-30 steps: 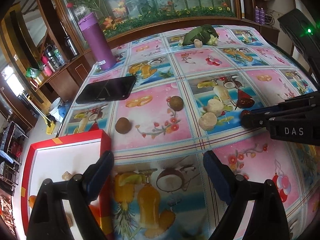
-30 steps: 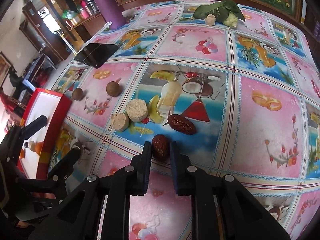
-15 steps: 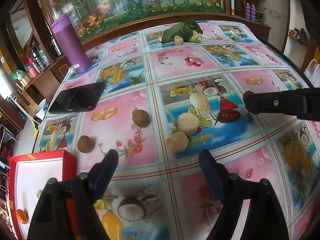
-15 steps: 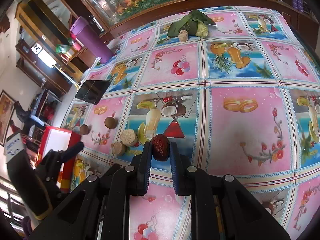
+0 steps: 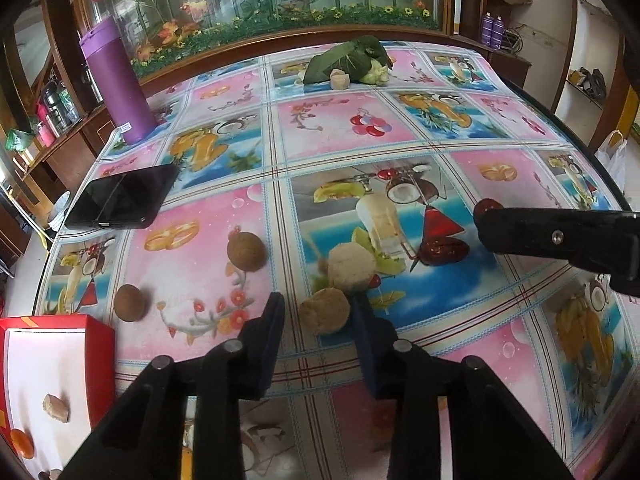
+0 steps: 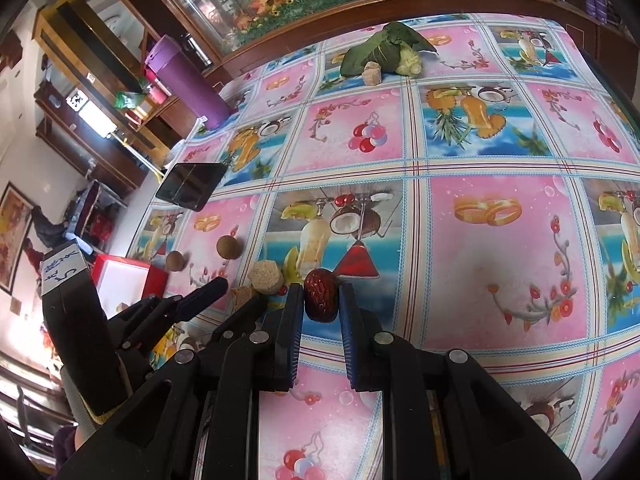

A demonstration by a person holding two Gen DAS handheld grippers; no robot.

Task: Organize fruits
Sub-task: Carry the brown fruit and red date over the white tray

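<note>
Right tool (image 6: 320, 306) clamped on red date (image 6: 320, 295), lifted clear of counter (image 6: 500, 260). Left tool (image 5: 318, 320) low over counter, jaws narrow-open, straddling tan round cake (image 5: 324, 316); contact with pads unclear. Second tan cake (image 5: 352, 266) touching first on far side. Another red date (image 5: 444, 250) lies right of second cake. Two brown round fruits (image 5: 247, 251) (image 5: 130, 303) left of cakes. Red box (image 5: 56, 364) further left, near counter edge, holding small pieces. Black phone (image 5: 120, 198) beyond brown fruits.
</note>
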